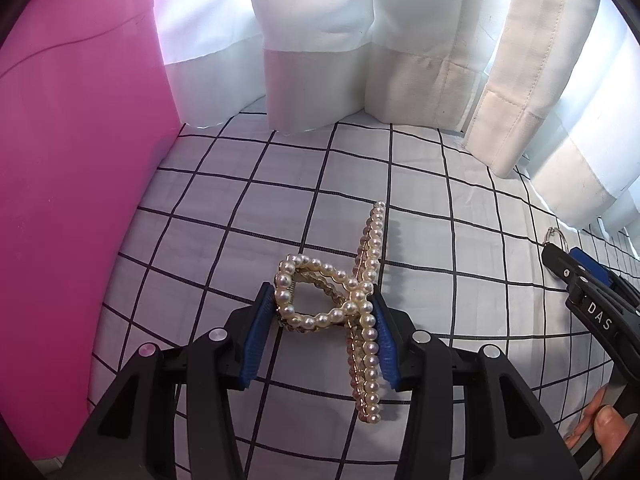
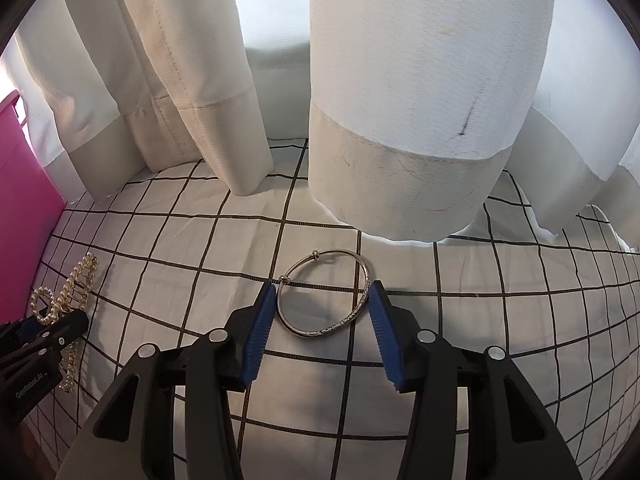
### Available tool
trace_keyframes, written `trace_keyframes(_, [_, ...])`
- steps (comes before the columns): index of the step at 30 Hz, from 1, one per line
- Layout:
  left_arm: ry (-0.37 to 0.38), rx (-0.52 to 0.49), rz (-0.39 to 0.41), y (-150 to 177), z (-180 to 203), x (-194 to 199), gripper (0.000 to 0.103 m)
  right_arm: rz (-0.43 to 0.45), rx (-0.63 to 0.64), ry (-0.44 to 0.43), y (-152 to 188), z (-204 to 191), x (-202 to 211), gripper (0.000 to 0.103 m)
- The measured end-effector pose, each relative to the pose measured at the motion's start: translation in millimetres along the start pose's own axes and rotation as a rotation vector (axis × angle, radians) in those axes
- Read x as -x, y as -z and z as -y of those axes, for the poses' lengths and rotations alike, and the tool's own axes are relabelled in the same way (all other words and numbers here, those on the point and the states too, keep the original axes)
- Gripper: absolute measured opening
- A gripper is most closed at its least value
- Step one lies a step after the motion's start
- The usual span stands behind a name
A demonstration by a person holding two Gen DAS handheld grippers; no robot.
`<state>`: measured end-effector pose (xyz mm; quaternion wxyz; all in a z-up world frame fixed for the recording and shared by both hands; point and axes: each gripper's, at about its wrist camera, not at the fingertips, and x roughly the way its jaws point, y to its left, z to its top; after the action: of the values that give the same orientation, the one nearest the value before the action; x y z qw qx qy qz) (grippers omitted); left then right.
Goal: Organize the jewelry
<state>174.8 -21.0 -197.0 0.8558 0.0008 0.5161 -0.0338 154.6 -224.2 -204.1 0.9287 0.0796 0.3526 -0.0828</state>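
A pearl hair claw clip [image 1: 352,304] lies on the checked cloth, and my left gripper [image 1: 320,300] has its blue pads against both sides of it, shut on it. The clip also shows in the right wrist view [image 2: 66,292] at the far left, with the left gripper's finger over it. A silver bangle [image 2: 326,296] lies flat on the cloth between the pads of my right gripper [image 2: 324,298]. Both pads touch the bangle's rim, so it is held. The right gripper shows at the right edge of the left wrist view [image 1: 560,256].
A pink bin [image 1: 80,200] stands close on the left; its corner shows in the right wrist view [image 2: 24,184]. White curtains [image 2: 420,120] hang down to the checked cloth [image 2: 520,320] along the back. A hand [image 1: 600,428] holds the right gripper.
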Motion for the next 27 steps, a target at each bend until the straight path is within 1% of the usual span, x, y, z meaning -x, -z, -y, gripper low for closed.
trace_keyframes(4, [0.024, 0.019, -0.007, 3.0, -12.4, 4.3, 0.045, 0.014, -0.008, -0.01, 2.9, 3.8, 1.6, 0.046])
trace_keyframes(8, [0.034, 0.014, 0.003, 8.1, -16.8, 11.1, 0.045, 0.021, -0.015, -0.022, 8.7, 4.1, 5.9, 0.046])
trace_keyframes(10, [0.039, 0.01, 0.014, 19.3, -21.3, 22.6, 0.045, 0.034, -0.009, -0.025, 11.7, 2.2, 10.6, 0.046])
trace_keyframes(17, [0.057, -0.018, 0.065, 27.6, -23.7, 56.7, 0.044, 0.076, -0.011, -0.054, 12.0, -0.5, 33.9, 0.046])
trace_keyframes(19, [0.064, -0.023, 0.08, 18.3, -14.3, 64.1, 0.044, 0.089, -0.01, -0.063, 11.3, -0.8, 43.1, 0.046])
trace_keyframes(23, [0.08, -0.033, 0.112, 13.0, -8.7, 87.8, 0.044, 0.12, 0.006, -0.076, 10.3, -4.2, 67.3, 0.046])
trace_keyframes(27, [0.091, -0.043, 0.168, 4.3, 2.4, 117.1, 0.044, 0.158, 0.02, -0.088, 3.2, -11.4, 95.3, 0.046])
